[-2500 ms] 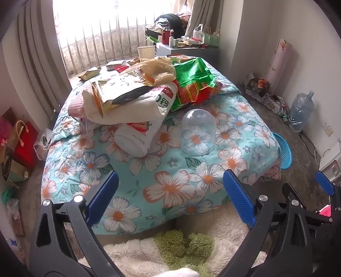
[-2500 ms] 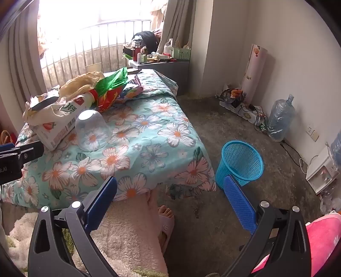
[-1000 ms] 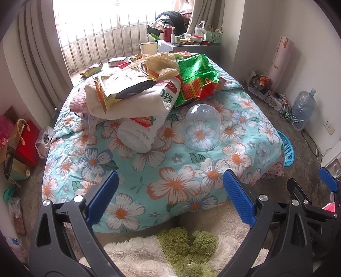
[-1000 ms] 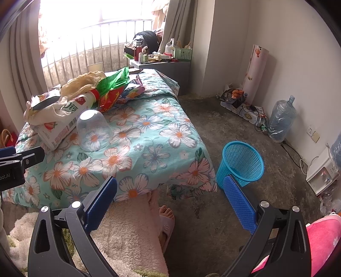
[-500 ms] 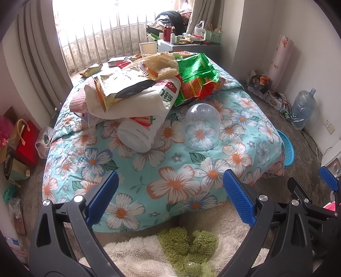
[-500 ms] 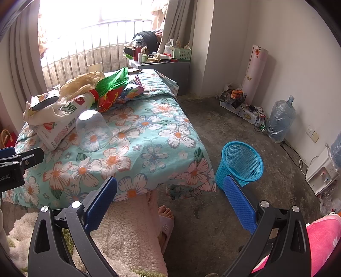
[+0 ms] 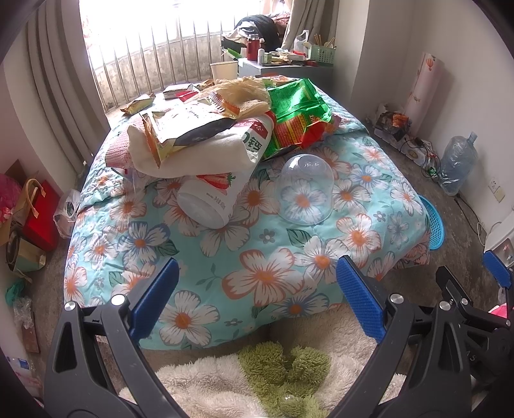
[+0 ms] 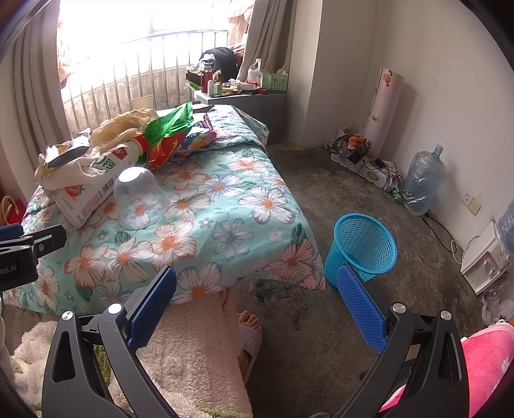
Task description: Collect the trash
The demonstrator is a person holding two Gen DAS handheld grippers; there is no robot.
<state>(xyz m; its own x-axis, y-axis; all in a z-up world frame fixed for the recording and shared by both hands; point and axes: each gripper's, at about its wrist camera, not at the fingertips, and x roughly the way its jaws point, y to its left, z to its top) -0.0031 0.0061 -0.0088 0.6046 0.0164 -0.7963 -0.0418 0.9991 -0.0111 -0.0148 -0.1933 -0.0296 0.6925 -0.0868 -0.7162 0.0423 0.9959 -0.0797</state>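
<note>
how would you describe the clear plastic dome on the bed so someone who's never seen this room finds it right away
Start at the bed with the turquoise floral quilt. Near its middle, just in front of the heap of snack bags and wrappers, stands the clear dome, open side down, beside the strawberry milk carton. It is the only see-through item there: the quilt's flowers show through it, while everything around it is printed packaging.

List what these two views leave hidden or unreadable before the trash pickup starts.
- Blue basket: left wrist view, mostly behind the bed corner; its inside is unseen.
- Milk carton: upper part buried under bags.
- Desk items: right wrist view, too small.
- Window: overexposed.
</note>
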